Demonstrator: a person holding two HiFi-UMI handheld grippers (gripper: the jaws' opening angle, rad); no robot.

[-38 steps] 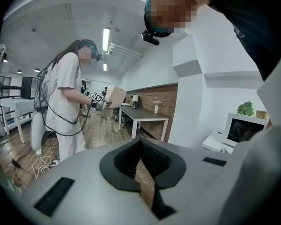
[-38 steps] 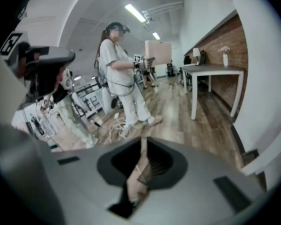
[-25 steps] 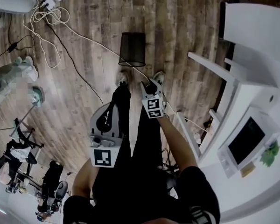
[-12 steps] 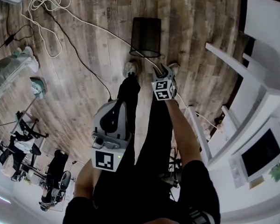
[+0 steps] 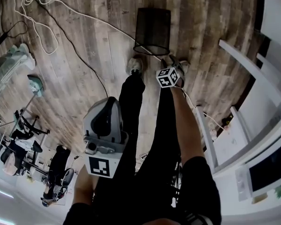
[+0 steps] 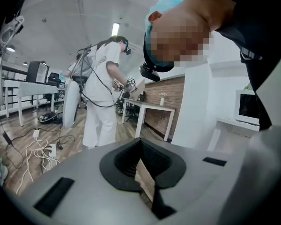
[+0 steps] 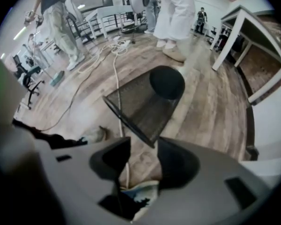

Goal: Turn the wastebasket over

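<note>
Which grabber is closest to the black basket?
The right gripper: its empty jaws have just been opening, pointing down at the wastebasket rim. The left gripper is shut, held higher.

- Head view looks steeply down at the floor [image 5: 210, 41] and the wastebasket [image 5: 153, 27].
- Right gripper view faces down, close to that same wastebasket.
- Left gripper view looks about level, away from it, perhaps sharing only floor.

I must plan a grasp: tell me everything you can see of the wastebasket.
The wastebasket is black wire mesh, tapered, with a thicker round rim and a solid dark base. It seems to lie on its side on the wood plank floor, rim toward the person's shoes, empty. A white cable runs past the rim; nothing holds it.
</note>
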